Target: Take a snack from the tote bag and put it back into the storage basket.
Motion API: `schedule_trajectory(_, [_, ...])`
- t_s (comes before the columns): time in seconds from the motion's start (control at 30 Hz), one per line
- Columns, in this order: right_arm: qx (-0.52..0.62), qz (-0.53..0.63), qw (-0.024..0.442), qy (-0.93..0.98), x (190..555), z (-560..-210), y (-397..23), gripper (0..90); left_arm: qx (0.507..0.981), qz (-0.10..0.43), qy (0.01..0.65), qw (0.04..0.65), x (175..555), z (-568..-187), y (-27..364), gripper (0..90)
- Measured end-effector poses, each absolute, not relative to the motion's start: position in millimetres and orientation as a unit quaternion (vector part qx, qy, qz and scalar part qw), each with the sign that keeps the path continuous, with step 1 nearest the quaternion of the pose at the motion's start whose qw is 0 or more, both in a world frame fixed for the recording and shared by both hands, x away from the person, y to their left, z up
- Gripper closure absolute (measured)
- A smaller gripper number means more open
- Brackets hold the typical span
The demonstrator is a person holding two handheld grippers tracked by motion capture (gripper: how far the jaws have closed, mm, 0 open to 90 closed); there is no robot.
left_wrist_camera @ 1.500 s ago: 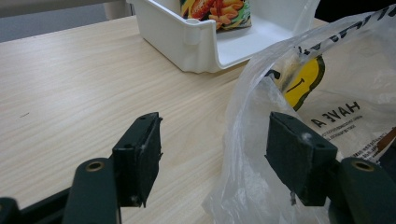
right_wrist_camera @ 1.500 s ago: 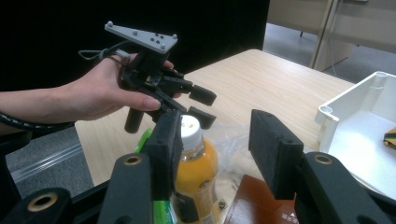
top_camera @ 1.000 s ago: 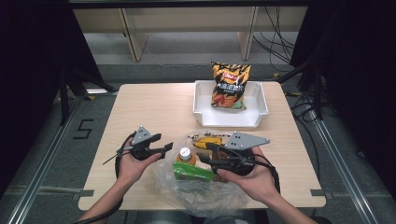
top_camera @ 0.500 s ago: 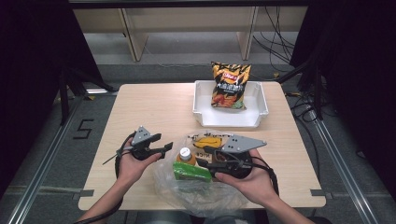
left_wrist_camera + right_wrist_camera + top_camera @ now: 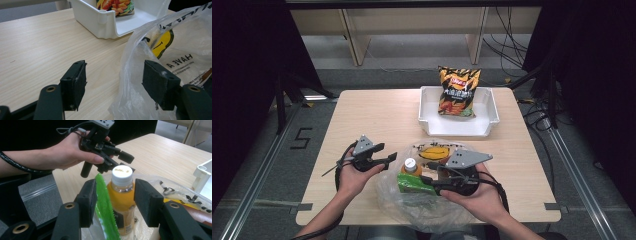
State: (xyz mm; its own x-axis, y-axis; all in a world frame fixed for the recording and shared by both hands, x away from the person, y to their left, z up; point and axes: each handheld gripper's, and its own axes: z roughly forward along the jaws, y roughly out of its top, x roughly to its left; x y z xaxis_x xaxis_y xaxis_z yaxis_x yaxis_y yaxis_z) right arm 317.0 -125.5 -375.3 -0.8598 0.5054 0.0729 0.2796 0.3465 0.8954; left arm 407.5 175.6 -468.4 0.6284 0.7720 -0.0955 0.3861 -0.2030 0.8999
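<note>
An orange drink bottle (image 5: 121, 195) with a white cap stands inside a clear plastic bag (image 5: 432, 205) at the table's near edge. A green packet (image 5: 103, 202) is pressed against it. My right gripper (image 5: 113, 187) is shut on the two together, one pad on the packet and the other on the bottle. In the high view this gripper (image 5: 424, 181) points left into the bag, at the bottle (image 5: 411, 166) and packet (image 5: 409, 182). My left gripper (image 5: 386, 154) hovers open just left of the bag. The bag's rim (image 5: 135, 50) hangs loose between that gripper's (image 5: 115, 67) jaws, near the right one.
A white tray (image 5: 459, 130) sits at the back right with a chips bag (image 5: 458, 92) leaning in it. The tray's corner (image 5: 100, 22) is close ahead of the left gripper. Bare wood (image 5: 372, 115) spreads across the table's left half.
The right gripper has edged slightly left and toward the near edge with the bottle and packet. The left gripper has stayed put.
</note>
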Motion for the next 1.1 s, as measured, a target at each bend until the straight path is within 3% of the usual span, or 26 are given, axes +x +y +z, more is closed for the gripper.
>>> schedule_trajectory(0.2, [0.249, 0.511, 0.091, 0.818, 314, -377, -124, 53.7, 0.751, 0.193, 0.385, 0.5, 407, -469, 176, 35.2])
schedule_trajectory(0.3, [0.241, 0.511, 0.104, 0.819, 315, -379, -123, 53.7, 0.751, 0.193, 0.385, 0.5, 407, -469, 176, 35.2])
schedule_trajectory(0.37, [0.252, 0.505, 0.086, 0.821, 312, -379, -123, 53.6, 0.751, 0.193, 0.385, 0.5, 407, -468, 176, 35.2])
schedule_trajectory(0.47, [0.237, 0.507, 0.104, 0.822, 314, -382, -122, 53.6, 0.751, 0.193, 0.385, 0.501, 407, -469, 176, 35.2])
schedule_trajectory(1.1, [0.234, 0.497, 0.105, 0.829, 305, -383, -115, 52.7, 0.751, 0.19, 0.388, 0.5, 407, -469, 174, 35.4])
